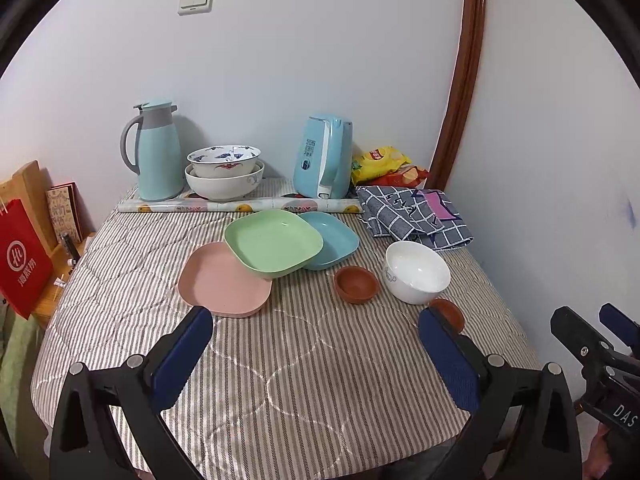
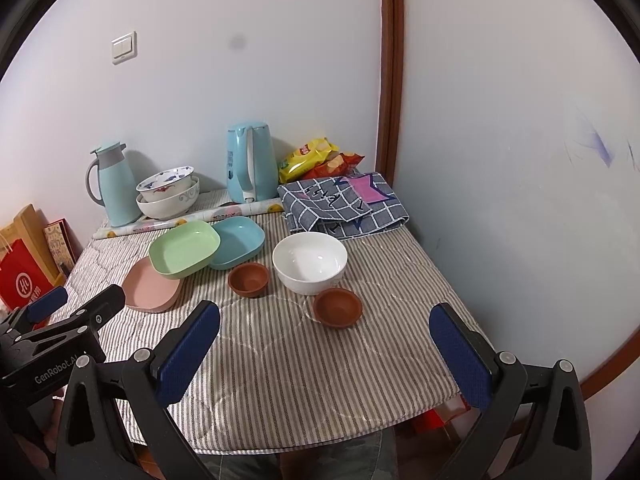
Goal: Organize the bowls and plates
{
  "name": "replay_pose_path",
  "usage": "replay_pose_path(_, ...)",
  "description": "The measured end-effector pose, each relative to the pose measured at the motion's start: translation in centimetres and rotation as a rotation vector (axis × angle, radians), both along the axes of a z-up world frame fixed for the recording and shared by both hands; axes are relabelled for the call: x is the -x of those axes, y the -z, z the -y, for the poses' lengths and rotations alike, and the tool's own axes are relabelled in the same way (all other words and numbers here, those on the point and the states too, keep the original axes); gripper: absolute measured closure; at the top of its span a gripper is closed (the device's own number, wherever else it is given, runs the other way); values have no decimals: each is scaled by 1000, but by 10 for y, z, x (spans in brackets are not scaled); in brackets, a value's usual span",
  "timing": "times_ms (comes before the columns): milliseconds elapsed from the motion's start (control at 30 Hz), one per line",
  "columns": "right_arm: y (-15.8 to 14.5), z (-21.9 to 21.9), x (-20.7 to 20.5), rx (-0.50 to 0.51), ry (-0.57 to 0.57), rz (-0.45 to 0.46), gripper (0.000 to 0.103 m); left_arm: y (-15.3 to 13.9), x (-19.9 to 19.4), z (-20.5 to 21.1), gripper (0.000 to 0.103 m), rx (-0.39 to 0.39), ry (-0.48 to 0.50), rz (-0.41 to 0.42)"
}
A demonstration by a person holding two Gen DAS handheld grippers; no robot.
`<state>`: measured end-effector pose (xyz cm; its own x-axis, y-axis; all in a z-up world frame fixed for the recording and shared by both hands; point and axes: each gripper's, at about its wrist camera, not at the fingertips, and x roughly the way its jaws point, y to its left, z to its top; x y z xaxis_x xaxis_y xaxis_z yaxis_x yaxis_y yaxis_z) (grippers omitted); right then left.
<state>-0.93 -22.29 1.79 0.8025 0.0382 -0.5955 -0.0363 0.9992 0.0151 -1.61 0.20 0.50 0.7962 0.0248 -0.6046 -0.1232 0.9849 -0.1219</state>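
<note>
Three square plates overlap mid-table: a green plate (image 1: 274, 242) (image 2: 185, 249) rests partly on a pink plate (image 1: 224, 280) (image 2: 150, 286) and a blue plate (image 1: 334, 240) (image 2: 238, 242). To their right stand a white bowl (image 1: 416, 272) (image 2: 310, 262) and two small brown bowls (image 1: 356, 284) (image 2: 248, 279), the nearer one (image 1: 448, 312) (image 2: 337, 307) partly hidden in the left wrist view. Two patterned bowls (image 1: 224, 172) (image 2: 168, 194) are nested at the back. My left gripper (image 1: 316, 352) and right gripper (image 2: 324, 348) hover open and empty above the table's near part.
A teal thermos (image 1: 158, 152), a teal kettle (image 1: 324, 158), snack bags (image 1: 380, 164) and a rolled sheet (image 1: 240, 205) line the back. A folded checked cloth (image 1: 412, 216) lies at the right. The striped table (image 1: 280, 380) meets walls behind and right. A red bag (image 1: 22, 260) stands left.
</note>
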Motion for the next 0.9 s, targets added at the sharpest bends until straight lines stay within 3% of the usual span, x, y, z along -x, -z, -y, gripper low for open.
replay_pose_path(900,-1,-2,4,-4,-6,5,0,-2,1,-1,0,-8,-5,3)
